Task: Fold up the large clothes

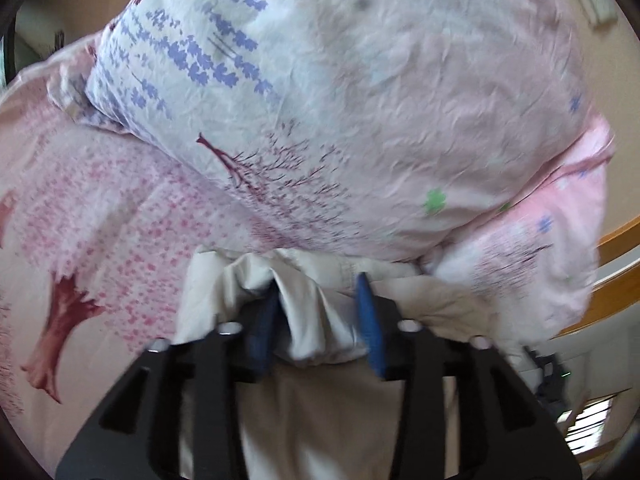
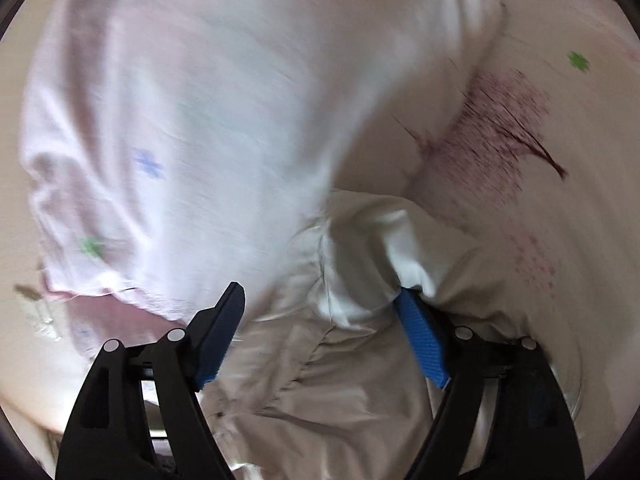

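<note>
A cream garment (image 1: 316, 320) is bunched between the blue pads of my left gripper (image 1: 320, 304), which is shut on it; the cloth hangs down below the jaws. In the right wrist view the same cream garment (image 2: 360, 240) lies across my right gripper (image 2: 320, 296). Its jaws stand wide apart; the right pad (image 2: 420, 336) touches a fold, the left pad (image 2: 220, 332) is free. A big pink floral quilt (image 1: 360, 100) fills the space beyond both grippers and also shows in the right wrist view (image 2: 200, 100).
A pink sheet with a tree print (image 1: 80, 240) covers the bed under the quilt. A wooden bed rail (image 1: 612, 268) runs at the right. Dark items and a window (image 1: 588, 428) sit at the lower right. The right wrist view is motion-blurred.
</note>
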### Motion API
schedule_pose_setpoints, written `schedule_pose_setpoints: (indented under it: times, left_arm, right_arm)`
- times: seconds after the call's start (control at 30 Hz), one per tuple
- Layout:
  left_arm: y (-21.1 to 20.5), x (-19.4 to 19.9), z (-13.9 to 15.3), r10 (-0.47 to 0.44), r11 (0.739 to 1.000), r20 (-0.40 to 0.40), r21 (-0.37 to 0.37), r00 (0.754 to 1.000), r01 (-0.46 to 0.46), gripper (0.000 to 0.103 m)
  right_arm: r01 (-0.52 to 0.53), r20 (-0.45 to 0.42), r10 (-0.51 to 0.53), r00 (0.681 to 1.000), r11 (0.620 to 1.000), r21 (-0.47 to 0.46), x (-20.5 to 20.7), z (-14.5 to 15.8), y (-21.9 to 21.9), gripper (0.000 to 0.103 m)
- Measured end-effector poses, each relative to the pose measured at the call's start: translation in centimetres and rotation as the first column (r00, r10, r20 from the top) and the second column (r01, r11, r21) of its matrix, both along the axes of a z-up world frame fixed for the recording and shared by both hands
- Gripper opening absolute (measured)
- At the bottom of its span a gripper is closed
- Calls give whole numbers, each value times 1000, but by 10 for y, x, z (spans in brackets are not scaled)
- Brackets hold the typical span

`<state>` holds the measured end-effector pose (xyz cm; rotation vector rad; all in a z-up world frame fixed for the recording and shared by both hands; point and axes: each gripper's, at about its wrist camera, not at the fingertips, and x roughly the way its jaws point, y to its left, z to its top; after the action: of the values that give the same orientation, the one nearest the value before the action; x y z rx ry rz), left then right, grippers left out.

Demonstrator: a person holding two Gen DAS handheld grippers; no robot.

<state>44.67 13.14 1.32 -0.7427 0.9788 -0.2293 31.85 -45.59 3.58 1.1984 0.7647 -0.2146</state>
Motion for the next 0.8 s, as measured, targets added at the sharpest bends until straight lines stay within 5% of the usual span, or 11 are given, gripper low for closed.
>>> schedule_pose_setpoints:
  times: [0.07,0.17,0.27,0.37,0.47,0.6,0.67,0.8]
  left_arm:
    - [12,-4,7,13,998,39,-62,999,-11,72]
    - [23,-20,32,23,999,154,-35,988,-18,77]
    - [11,-41,54,-43,997,222,70,974,28,77]
    - [-28,-73,68,-192,967,271,217,943,134,77]
    - [-69,-93,66,-328,930,264,259,907,261,77]
    - [-115,-108,57,-443,861,228,377,867,341,76]
    - [-131,-107,50,-461,831,203,440,864,340,74]
    - [-146,-82,33,-450,808,122,477,885,345,70]
  right_arm:
    - [-15,44,16,999,999,-34,-7,9,-4,79]
    - [-60,66,72,995,982,-177,-19,33,0,77]
    - [-186,19,222,975,858,-479,-28,65,40,66]
    - [-277,-22,344,939,715,-642,-41,81,87,53]
    - [-384,-65,455,888,659,-647,-47,77,121,31]
    - [-516,-164,563,810,552,-655,-41,65,174,22]
    - [-532,-218,553,804,506,-680,-37,57,186,22]
    - [-566,-327,484,812,514,-645,-5,30,182,22]
